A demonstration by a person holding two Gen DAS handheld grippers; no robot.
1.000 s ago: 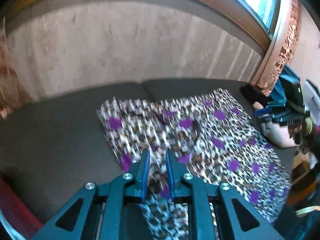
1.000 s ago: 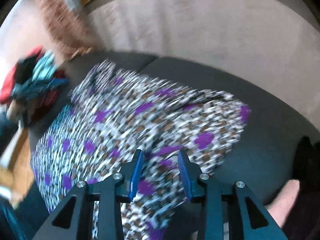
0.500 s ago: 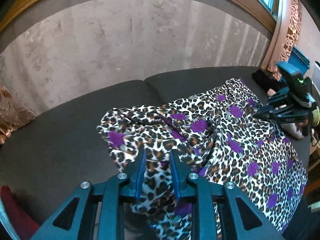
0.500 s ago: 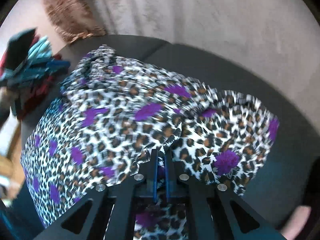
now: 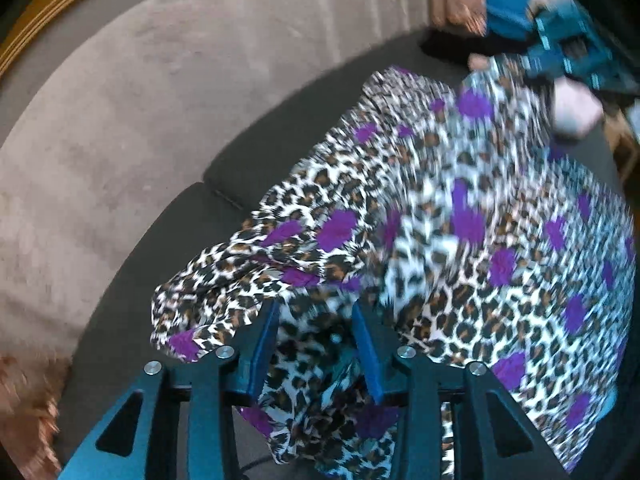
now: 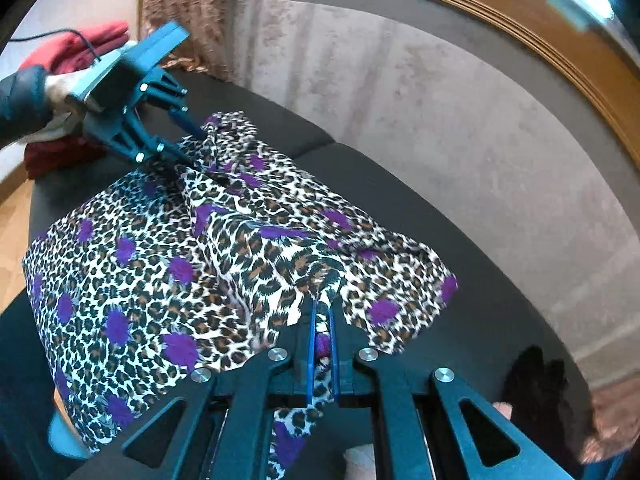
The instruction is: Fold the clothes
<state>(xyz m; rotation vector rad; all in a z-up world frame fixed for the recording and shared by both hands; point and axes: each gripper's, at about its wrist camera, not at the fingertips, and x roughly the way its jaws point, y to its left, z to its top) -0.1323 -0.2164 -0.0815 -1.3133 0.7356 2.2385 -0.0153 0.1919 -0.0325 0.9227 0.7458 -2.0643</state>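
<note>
The leopard-print garment (image 6: 224, 248) is pinched at its near edge by the right tongs (image 6: 320, 320), pressed together. The left tongs (image 5: 316, 332) are spread over cloth bunched at the garment's far end. The garment's long axis is stretched between both along the sofa seat (image 6: 500, 280).

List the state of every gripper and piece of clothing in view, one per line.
left gripper: open, leopard cloth between its fingers.
right gripper: shut on the garment's edge.
leopard-print garment: rumpled, spread on the dark sofa seat, not yet folded.
red clothes: piled behind the left gripper.
</note>
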